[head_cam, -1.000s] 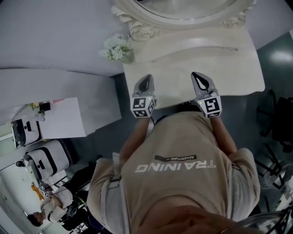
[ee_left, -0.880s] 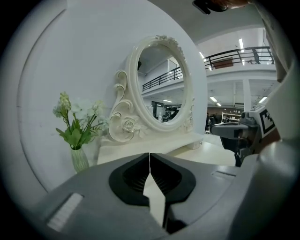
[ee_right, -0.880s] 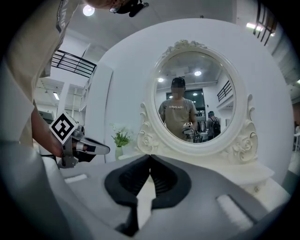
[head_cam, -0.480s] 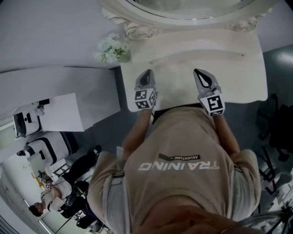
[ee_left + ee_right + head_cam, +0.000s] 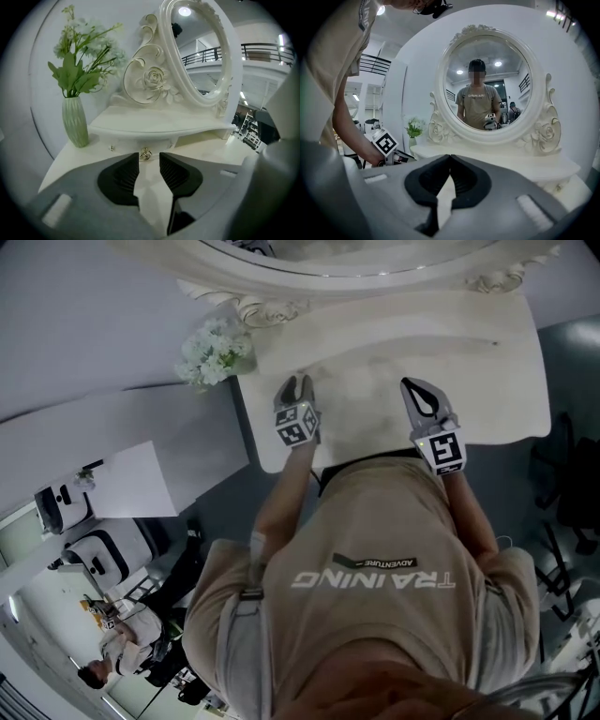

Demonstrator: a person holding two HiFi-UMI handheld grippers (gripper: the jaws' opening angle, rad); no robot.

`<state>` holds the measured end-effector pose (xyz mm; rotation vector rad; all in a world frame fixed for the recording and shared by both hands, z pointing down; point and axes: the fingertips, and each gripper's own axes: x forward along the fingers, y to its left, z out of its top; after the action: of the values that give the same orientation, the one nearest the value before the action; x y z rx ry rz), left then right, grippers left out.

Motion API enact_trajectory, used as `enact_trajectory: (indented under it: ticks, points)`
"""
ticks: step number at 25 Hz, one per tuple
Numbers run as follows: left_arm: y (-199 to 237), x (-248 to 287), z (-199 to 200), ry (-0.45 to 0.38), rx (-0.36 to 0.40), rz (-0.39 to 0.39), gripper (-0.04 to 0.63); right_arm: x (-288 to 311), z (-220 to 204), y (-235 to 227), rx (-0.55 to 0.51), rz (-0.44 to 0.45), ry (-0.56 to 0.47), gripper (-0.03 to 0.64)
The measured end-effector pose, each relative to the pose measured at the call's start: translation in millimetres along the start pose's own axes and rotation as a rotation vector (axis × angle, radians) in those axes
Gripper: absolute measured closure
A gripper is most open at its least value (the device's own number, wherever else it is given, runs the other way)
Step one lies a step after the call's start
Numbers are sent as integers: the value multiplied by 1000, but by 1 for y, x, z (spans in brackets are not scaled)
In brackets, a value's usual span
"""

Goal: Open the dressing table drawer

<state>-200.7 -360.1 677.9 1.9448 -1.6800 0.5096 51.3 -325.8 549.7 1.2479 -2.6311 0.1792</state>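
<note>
The white dressing table has a raised shelf under its oval mirror. Below that shelf sits a small drawer front with a gold knob. My left gripper is open and points at that knob, which lies just beyond its fingertips. Its jaws have just been opening, and nothing is between them. In the head view the left gripper hovers over the tabletop's left part. My right gripper hangs over the right part. It is shut and empty in the right gripper view.
A green ribbed vase with white flowers stands at the tabletop's left back corner. A second, smaller knob is left of the gold one. The mirror's carved frame rises behind. Desks and a person are far left.
The left gripper has moved forward and down toward the shelf, and its jaws have opened. The right gripper has shifted a little over the tabletop and stays shut.
</note>
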Motion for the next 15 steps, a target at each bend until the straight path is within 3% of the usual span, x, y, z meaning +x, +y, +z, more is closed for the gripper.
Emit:
enact_trajectory:
  ticks: [6,15]
  points:
    - [9,23,-6,5,-46,68,456,4,-8,-7,-22,7,34,614]
    - [9,32,-6,11,-35,93,481,15,-4,-11,-39,33,40,614]
